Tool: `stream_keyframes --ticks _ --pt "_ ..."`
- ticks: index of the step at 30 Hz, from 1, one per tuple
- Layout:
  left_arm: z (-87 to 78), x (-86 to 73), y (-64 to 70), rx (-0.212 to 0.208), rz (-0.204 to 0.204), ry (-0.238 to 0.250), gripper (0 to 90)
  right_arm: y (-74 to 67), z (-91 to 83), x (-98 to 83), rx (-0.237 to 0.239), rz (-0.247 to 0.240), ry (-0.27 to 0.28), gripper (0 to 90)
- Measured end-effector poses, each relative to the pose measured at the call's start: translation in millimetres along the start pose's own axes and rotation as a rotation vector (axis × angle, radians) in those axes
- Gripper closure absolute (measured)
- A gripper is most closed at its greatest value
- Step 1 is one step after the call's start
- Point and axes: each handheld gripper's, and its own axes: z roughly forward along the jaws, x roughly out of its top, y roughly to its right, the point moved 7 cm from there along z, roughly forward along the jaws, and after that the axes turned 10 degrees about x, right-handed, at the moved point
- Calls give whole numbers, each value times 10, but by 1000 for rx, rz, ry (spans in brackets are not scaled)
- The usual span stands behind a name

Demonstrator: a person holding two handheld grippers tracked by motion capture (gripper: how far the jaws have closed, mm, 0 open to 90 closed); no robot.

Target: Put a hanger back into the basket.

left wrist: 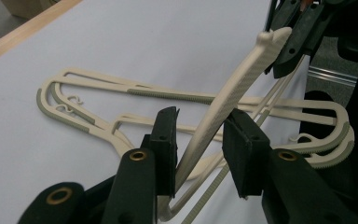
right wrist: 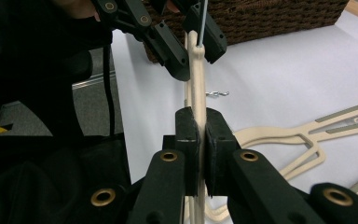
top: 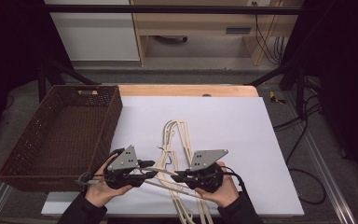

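- Cream hanger (top: 161, 171) lifted off the white sheet (top: 242, 130) near the table's front edge, spanning between the two grippers
- Right gripper (top: 175, 176) clenched on one arm of that hanger; in the right gripper view both pads (right wrist: 187, 140) pressed flat against the cream bar (right wrist: 196, 116), no gap either side
- Left gripper (top: 154, 173) set around the other part of the same hanger, jaws not pressed home: in the left gripper view the ribbed bar (left wrist: 223, 112) running slantwise up between the pads (left wrist: 168, 135), leaning against the left pad, a clear gap before the right pad
- Left jaws partly drawn in, bar between them, grip not complete
- Far end of the ribbed bar meeting the other gripper's jaws at the top right of the left gripper view
- More cream hangers (top: 177, 135) lying flat in a loose overlapping pile on the sheet, just beyond and under the held one
- Small metal hook (right wrist: 216, 93) lying loose on the sheet beside the pile
- Brown wicker basket (top: 103, 109) at the table's left, just beside the sheet's left edge
- Hands (top: 100, 191) holding each gripper from below, dark sleeves at the bottom edge of the high view
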Motion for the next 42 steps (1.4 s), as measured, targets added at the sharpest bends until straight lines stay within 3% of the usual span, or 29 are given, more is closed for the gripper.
stream_keyframes --ticks 4,11,13,16,17,19,21,23,24,26,29,31,33,35,36,37,39,42 --pt "3 -21 19 15 26 -28 703 26 0 -11 -11 6 1 843" --pt "16 -40 92 -22 31 -54 791 113 -24 -34 -69 11 7 755" --pt "18 -41 119 -38 19 -52 817 145 -8 -40 -110 1 2 695" --pt "13 -24 172 -68 8 -48 835 162 -8 -45 -132 -3 2 656" --pt "9 -15 191 -77 3 -44 856 178 -16 -40 -149 -2 18 592" --pt "-1 6 227 -85 -10 -35 865 194 -26 -33 -169 -10 26 548" --pt "-28 37 240 -69 -25 -25 866 201 -41 -28 -174 -7 38 537" --pt "-50 50 230 -63 -44 -13 866 209 -93 -13 -167 0 77 486" --pt "-65 56 213 -50 -54 -7 866 236 -178 18 -189 8 136 423" --pt "-82 62 182 -21 -62 0 866 246 -217 29 -194 15 157 400" --pt "-112 76 149 2 -80 6 866 299 -387 50 -235 38 226 310" --pt "-136 94 130 25 -84 11 866 358 -590 30 -301 58 263 237" --pt "-179 122 106 54 -86 16 866 370 -639 22 -314 65 270 216" --pt "-231 156 95 72 -85 27 866 402 -805 -11 -362 79 290 178" --pt "-283 189 87 78 -84 34 865 407 -864 -26 -375 85 297 165" --pt "-380 252 64 98 -86 58 865 425 -1042 -78 -409 102 325 139" --pt "-423 278 52 106 -88 67 865 437 -1117 -109 -428 111 334 127" --pt "-629 424 -50 158 -86 99 865 491 -1305 -209 -477 133 361 90"
